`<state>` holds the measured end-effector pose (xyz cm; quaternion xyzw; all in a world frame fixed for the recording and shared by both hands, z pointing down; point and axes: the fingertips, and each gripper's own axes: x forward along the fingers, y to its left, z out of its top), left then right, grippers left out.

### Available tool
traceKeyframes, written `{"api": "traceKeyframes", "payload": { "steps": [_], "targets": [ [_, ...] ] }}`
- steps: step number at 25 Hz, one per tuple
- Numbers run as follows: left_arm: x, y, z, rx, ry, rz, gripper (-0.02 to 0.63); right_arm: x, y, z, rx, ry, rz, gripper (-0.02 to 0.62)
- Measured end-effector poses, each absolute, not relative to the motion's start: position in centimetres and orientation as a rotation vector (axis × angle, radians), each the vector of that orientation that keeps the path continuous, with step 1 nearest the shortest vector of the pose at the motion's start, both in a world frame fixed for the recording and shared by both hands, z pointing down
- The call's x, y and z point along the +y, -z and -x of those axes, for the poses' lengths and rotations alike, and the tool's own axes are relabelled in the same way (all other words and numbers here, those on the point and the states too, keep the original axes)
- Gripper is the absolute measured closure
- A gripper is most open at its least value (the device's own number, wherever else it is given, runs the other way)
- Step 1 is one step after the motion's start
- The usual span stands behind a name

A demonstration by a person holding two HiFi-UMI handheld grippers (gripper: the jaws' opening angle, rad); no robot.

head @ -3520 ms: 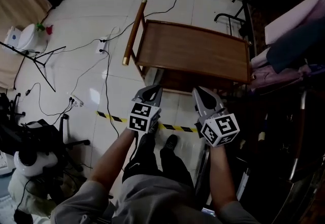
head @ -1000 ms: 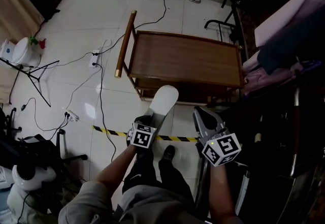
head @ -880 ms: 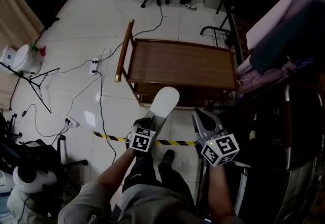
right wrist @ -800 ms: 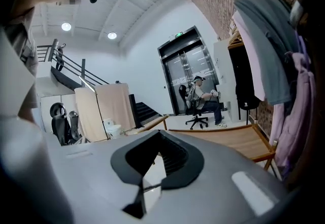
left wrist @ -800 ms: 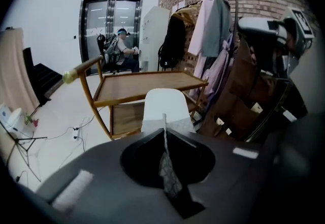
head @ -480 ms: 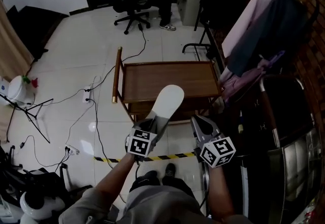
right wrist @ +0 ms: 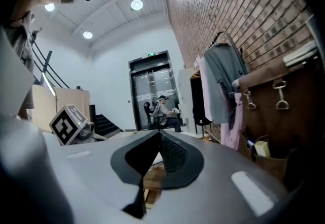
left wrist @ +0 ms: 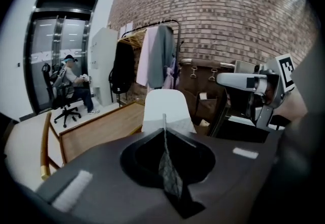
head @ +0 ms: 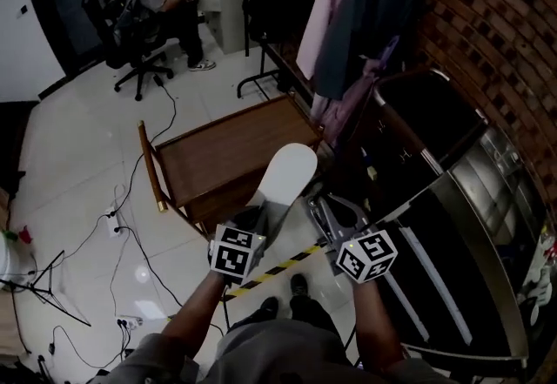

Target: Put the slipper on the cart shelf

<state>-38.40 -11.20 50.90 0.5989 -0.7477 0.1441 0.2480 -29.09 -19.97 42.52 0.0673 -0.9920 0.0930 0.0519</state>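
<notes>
A white slipper sticks out sole-up from my left gripper, whose jaws are shut on its heel end. In the left gripper view the slipper rises just past the left gripper, in the air in front of the wooden cart. The cart stands on the floor ahead, its top shelf bare, its lower shelf mostly hidden. My right gripper floats beside the slipper on the right. Seen from its own camera, the right gripper has its jaws together with nothing between them.
A rack of hanging clothes and a dark trunk stand against the brick wall on the right. A person sits on an office chair beyond the cart. Cables and striped tape lie on the floor.
The left gripper, empty at first, now holds the slipper. Both grippers have risen, and the head view has tilted up and swung right toward the clothes rack.
</notes>
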Motion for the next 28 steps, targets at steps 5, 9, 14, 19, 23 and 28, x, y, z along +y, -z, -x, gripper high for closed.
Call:
{"api": "traceKeyframes", "payload": {
  "steps": [5,9,14,19,23,28],
  "targets": [
    [-13.7,-50.5,32.0,-1.864,-0.444,-1.864,0.589,-20.9,-42.5,22.3,-2.986,-0.281,-0.487,0.595],
    [-15.3,-50.9,26.3,-1.729,-0.485,-2.006,0.589,-21.4,-43.1,16.2,-2.935,-0.297,-0.679,0.595],
    [-16.8,-51.4,17.9,-1.534,-0.544,-2.172,0.589,-22.0,-42.9,7.6,-2.891,-0.307,-0.923,0.595],
    [-18.3,-51.7,10.1,-1.426,-0.611,-2.249,0.589,-21.9,-42.9,-0.9,-2.86,-0.326,-1.101,0.595],
    [-19.5,-51.8,3.7,-1.376,-0.647,-2.291,0.589,-21.6,-43.1,-7.8,-2.83,-0.341,-1.21,0.595],
    [-21.0,-52.3,-3.5,-1.365,-0.646,-2.286,0.588,-20.8,-43.9,-15.3,-2.787,-0.36,-1.278,0.595]
  ]
}}
